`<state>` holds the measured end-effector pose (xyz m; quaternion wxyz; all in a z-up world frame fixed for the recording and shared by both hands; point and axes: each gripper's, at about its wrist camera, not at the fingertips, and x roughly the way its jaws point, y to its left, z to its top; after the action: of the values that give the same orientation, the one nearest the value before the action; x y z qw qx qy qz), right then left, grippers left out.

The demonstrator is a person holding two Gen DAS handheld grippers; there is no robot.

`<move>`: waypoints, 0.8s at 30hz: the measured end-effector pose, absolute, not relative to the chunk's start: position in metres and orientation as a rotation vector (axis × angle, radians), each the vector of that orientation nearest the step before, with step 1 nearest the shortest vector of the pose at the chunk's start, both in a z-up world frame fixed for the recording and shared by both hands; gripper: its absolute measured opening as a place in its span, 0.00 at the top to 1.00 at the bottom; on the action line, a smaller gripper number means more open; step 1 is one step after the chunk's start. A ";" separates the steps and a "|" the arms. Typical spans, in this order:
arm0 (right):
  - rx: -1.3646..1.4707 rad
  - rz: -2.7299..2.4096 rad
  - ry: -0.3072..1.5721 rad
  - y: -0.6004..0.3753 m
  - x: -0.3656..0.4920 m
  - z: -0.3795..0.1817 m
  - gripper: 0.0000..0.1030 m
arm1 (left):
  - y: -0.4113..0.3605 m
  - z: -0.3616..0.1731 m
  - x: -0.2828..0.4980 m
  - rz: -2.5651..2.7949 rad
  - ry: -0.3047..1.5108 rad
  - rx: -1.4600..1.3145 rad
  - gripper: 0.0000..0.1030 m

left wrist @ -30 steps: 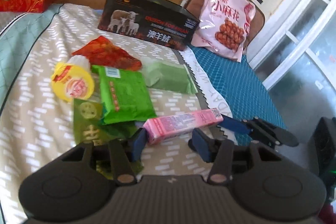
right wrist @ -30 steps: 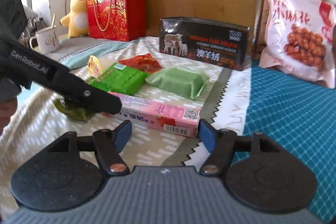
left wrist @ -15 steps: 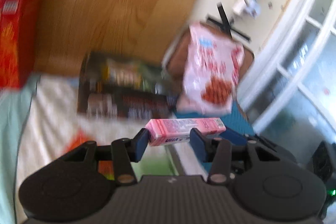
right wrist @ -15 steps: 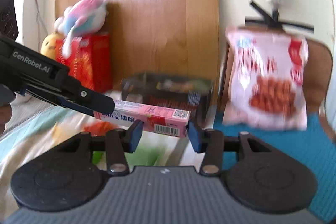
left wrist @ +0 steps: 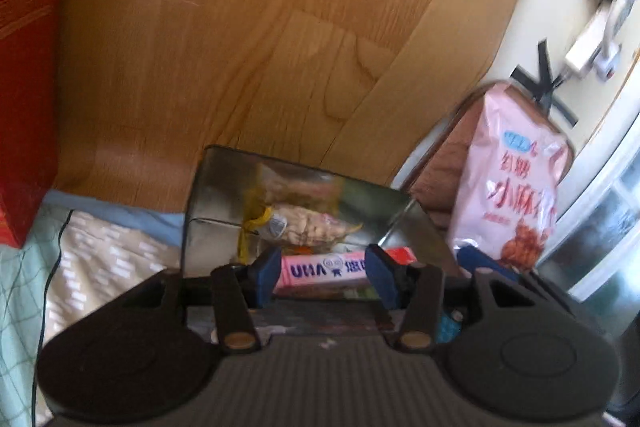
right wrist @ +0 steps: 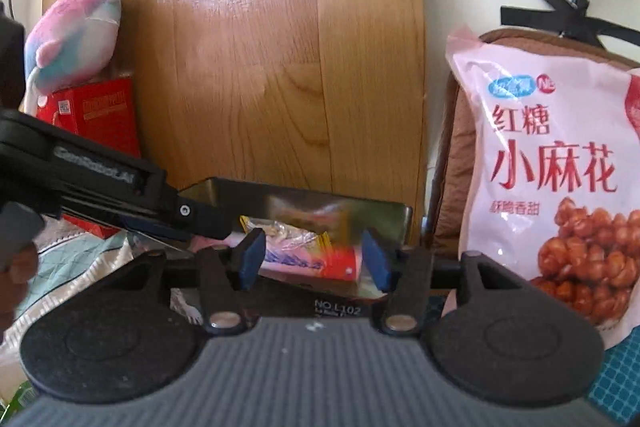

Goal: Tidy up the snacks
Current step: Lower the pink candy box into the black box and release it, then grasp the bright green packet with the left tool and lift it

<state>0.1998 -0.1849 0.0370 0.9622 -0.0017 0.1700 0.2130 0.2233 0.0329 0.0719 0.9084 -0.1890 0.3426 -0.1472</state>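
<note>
A long pink UHA candy box (left wrist: 324, 270) is held at both ends, over the open black storage box (left wrist: 208, 187). My left gripper (left wrist: 322, 277) is shut on its left part. My right gripper (right wrist: 310, 263) is shut on its red right end (right wrist: 336, 265). The storage box (right wrist: 384, 215) holds several wrapped snacks (left wrist: 308, 223), seen also in the right wrist view (right wrist: 288, 233). The left gripper's body (right wrist: 100, 183) crosses the right wrist view from the left.
A big pink snack bag (right wrist: 560, 183) leans on a brown chair back at the right, also in the left wrist view (left wrist: 512, 187). A wooden headboard (left wrist: 260, 47) rises behind the box. A red gift bag (left wrist: 28, 99) and a plush toy (right wrist: 72, 43) stand at the left.
Both grippers lifted the pink candy box off the bed cover and carried it forward to above the open black box. The green and red packets on the bed have left view.
</note>
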 end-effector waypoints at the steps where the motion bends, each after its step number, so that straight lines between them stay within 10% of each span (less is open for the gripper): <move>1: 0.002 0.430 0.329 -0.188 0.193 0.038 0.40 | 0.037 0.076 0.218 -0.316 0.700 -0.405 0.54; 15: 0.138 0.803 0.613 -0.173 0.072 0.010 0.39 | 0.099 0.059 0.039 -0.406 0.710 -0.533 0.53; 19: 0.034 0.836 0.635 -0.136 0.046 0.002 0.21 | 0.107 0.043 0.013 -0.384 0.742 -0.581 0.53; 24: -0.008 0.753 0.650 -0.112 0.048 -0.002 0.21 | 0.109 0.032 0.001 -0.378 0.771 -0.605 0.53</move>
<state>0.0484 -0.1124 -0.0022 0.8787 -0.0039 0.3119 0.3613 0.0006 0.1092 0.0317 0.8653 -0.2888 0.3678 -0.1806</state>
